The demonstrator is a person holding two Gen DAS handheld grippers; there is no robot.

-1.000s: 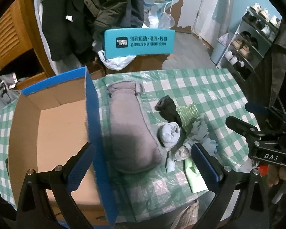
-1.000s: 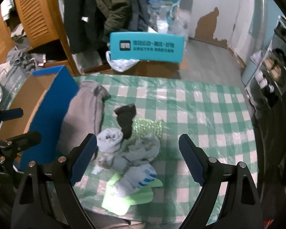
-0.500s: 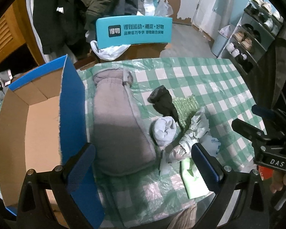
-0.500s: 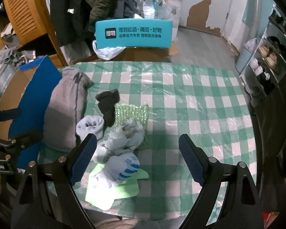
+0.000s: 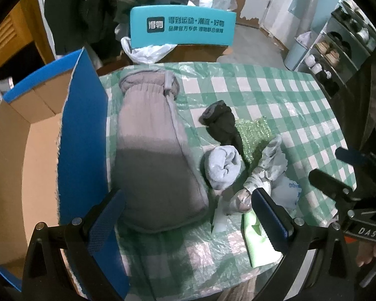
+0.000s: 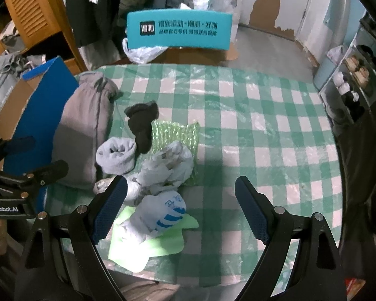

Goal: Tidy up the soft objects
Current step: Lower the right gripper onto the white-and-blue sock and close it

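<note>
A folded grey garment (image 5: 153,150) (image 6: 84,128) lies on the checked table beside an open blue cardboard box (image 5: 85,135) (image 6: 40,107). To its right sit a black sock (image 5: 223,125) (image 6: 141,123), a rolled grey sock (image 5: 221,166) (image 6: 116,154), a crumpled pale sock (image 6: 168,170), a white-and-blue sock (image 6: 163,215), green bubble wrap (image 6: 175,133) and a light green sheet (image 6: 153,243). My left gripper (image 5: 185,215) is open above the garment's near end. My right gripper (image 6: 180,208) is open above the white-and-blue sock.
A teal chair back (image 5: 183,27) (image 6: 179,30) stands behind the table (image 6: 263,130). Coats hang at the back left. A shoe rack (image 5: 338,50) stands at the right. The table's near edge is just below both grippers.
Both grippers have moved forward over the table. The left view has shifted right, from the box toward the grey garment. Both stay open and empty.
</note>
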